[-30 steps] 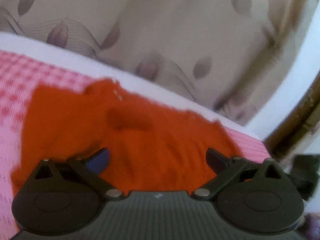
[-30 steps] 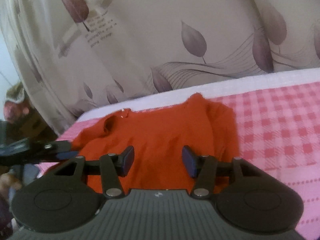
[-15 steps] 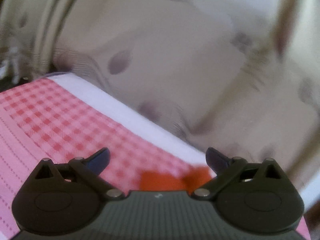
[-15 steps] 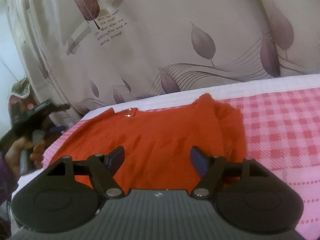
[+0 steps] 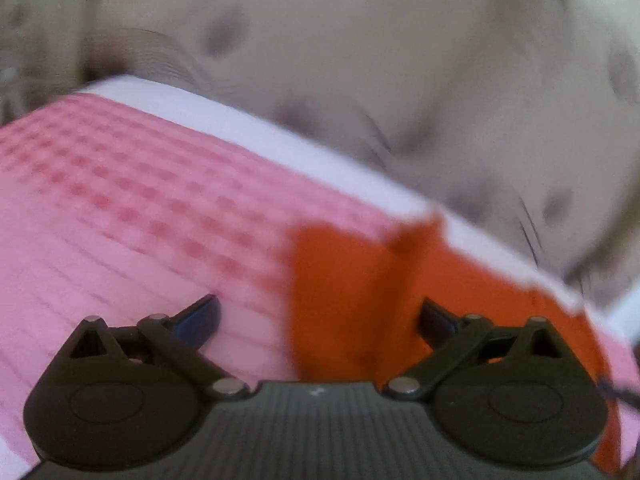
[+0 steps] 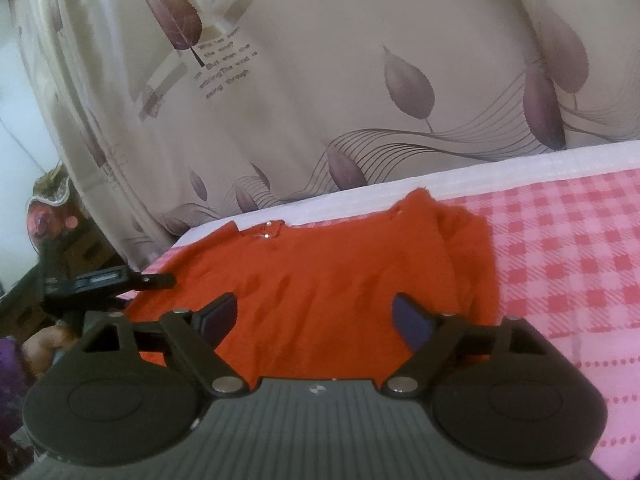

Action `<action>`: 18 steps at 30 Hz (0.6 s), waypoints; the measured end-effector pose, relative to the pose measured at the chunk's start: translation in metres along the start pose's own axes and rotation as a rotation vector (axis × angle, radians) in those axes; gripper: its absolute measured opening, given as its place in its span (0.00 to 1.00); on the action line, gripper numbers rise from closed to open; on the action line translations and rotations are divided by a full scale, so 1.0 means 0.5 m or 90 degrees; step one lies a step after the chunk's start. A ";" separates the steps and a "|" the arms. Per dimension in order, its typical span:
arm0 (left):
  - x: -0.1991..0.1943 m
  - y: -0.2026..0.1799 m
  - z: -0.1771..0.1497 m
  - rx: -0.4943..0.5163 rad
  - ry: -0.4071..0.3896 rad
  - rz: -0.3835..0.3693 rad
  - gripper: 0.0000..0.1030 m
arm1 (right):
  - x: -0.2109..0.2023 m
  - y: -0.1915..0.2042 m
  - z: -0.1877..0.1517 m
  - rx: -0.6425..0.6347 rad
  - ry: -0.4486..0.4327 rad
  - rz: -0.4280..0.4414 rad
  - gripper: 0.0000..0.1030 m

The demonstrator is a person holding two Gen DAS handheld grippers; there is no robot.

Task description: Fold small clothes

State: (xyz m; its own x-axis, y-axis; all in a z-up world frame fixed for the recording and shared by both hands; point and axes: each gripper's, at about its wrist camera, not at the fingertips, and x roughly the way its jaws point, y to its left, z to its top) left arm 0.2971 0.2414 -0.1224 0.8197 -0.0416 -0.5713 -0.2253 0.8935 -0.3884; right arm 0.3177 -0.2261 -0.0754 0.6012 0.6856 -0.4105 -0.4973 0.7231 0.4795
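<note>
Pink checked bedcover [image 6: 568,248] with a white border strip along its far edge; beige leaf-print curtain [image 6: 360,80] hangs behind. Orange top [image 6: 332,280] lies spread flat on the cover close to that far edge, neckline with small snaps toward the curtain, one side already doubled over into a thicker band on the right of the right wrist view. Left wrist view is blurred; only a part of the same garment [image 5: 352,300] shows, its straight edge running down between the jaws. Judgement: thin knit, very light, limp, no stiffness at all; it should drape and crease wherever lifted, and may drag on the textured cover rather than slide. Best holds look like corners or the hem edge, pinching one layer or the doubled band, not the middle of the panel. Right gripper [image 6: 316,314]: jaws wide and opening, cloth lies beneath the gap, pads not pressing on it, nothing held. Left gripper [image 5: 318,320]: jaws spread wide, empty, poised over the boundary of cover and cloth; contact with the fabric cannot be told through the blur. Dark device [image 6: 100,280] at the left edge of the right view, likely the other gripper seen side-on.
</note>
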 end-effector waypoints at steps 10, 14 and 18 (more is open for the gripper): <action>-0.025 0.025 0.044 -0.017 0.073 -0.118 1.00 | -0.004 -0.009 0.000 0.016 -0.005 0.019 0.87; 0.008 -0.007 0.030 0.047 0.131 -0.091 1.00 | -0.004 -0.006 0.000 0.013 -0.005 0.021 0.89; 0.027 -0.025 0.024 0.081 0.168 -0.160 1.00 | -0.006 -0.006 -0.002 0.015 -0.007 0.023 0.91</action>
State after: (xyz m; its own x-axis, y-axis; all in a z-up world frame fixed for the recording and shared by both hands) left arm 0.3172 0.2350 -0.1165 0.6738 -0.3649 -0.6425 0.0454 0.8884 -0.4569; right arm 0.3169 -0.2304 -0.0763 0.5904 0.7102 -0.3835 -0.5036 0.6954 0.5126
